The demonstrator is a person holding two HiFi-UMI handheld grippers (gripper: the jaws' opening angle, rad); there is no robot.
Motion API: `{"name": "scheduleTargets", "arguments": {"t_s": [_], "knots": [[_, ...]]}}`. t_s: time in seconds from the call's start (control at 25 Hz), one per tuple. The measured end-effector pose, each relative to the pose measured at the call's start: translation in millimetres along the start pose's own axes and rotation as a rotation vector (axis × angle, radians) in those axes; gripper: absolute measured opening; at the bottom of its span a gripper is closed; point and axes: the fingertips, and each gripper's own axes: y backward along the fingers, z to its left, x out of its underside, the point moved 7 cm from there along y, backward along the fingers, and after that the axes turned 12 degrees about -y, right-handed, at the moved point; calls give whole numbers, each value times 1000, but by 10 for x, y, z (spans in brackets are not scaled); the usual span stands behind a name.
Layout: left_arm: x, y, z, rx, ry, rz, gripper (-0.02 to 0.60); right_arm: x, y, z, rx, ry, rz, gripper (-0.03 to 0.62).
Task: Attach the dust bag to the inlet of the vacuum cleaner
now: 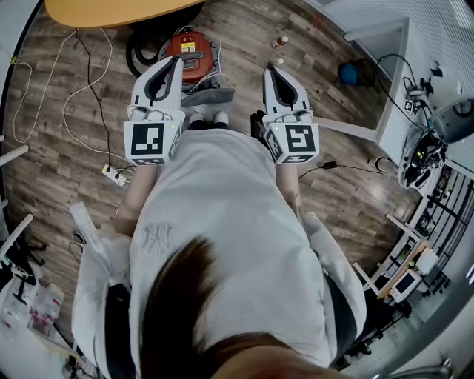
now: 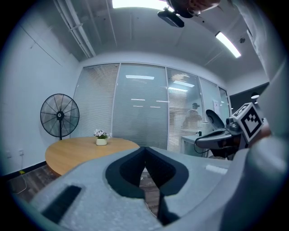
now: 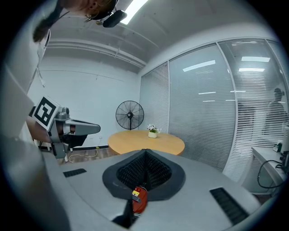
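Head view: the left gripper [image 1: 176, 65] and right gripper [image 1: 270, 68] are held level. One red vacuum cleaner [image 1: 191, 52] sits on the wooden floor [image 1: 74, 148] ahead between them, by the round worktop's [image 1: 111, 11] near edge, its long axis running away from the person.

Left gripper view: jaws together, empty; one fan [image 2: 59, 116], one flower pot [image 2: 101, 140].

Right gripper view: jaws shut on nothing, with the vacuum cleaner showing below them.

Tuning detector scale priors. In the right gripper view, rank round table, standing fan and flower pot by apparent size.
1. round table
2. standing fan
3. flower pot
This ranks looks only. Their distances from the camera differ, so real sizes stay unsure.
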Motion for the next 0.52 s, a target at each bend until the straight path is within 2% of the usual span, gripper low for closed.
{"name": "scheduleTargets", "arguments": {"t_s": [0.52], "knots": [[35,89,67,4,-2,-2,17,10,5,88,6,13,-1,2]]}}
